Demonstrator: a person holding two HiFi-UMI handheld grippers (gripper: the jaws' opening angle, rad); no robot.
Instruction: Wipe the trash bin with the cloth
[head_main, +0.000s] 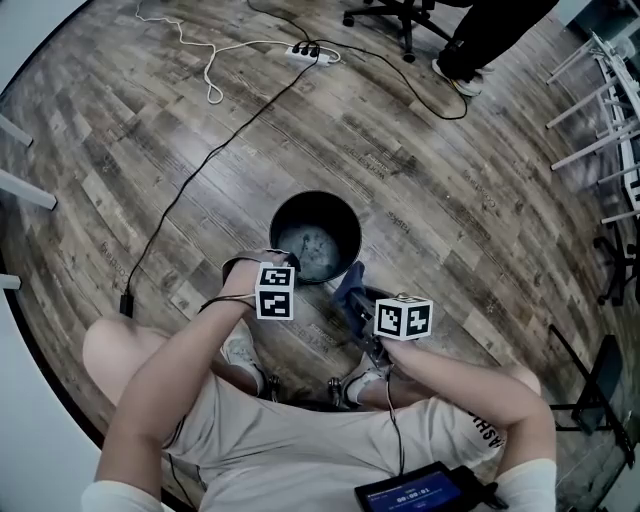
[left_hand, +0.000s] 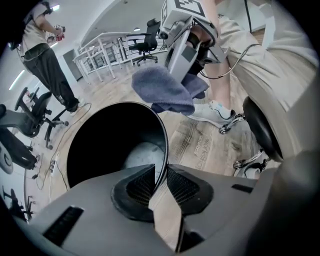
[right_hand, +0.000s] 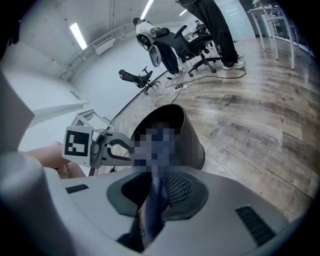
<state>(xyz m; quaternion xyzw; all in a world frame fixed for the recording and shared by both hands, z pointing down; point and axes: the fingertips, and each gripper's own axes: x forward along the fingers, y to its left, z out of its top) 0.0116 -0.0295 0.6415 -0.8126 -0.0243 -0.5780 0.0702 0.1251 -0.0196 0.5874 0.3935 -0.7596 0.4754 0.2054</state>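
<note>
The black trash bin (head_main: 315, 235) stands upright and open on the wooden floor in front of my feet. My left gripper (head_main: 282, 262) is at its near left rim. In the left gripper view the thin rim (left_hand: 162, 145) runs between the two pads, with my left gripper (left_hand: 161, 182) shut on it. My right gripper (head_main: 360, 302) hovers by the bin's near right side, shut on a dark blue cloth (head_main: 351, 283). The cloth (left_hand: 167, 90) hangs bunched just above the rim. In the right gripper view a strip of cloth (right_hand: 152, 200) is pinched between the jaws.
A power strip (head_main: 310, 52) with cables (head_main: 205, 160) lies on the floor beyond the bin. An office chair base (head_main: 400, 15) and another person's legs (head_main: 480, 40) are at the far side. White metal frames (head_main: 600, 110) stand at the right. My shoes (head_main: 245, 355) are just behind the grippers.
</note>
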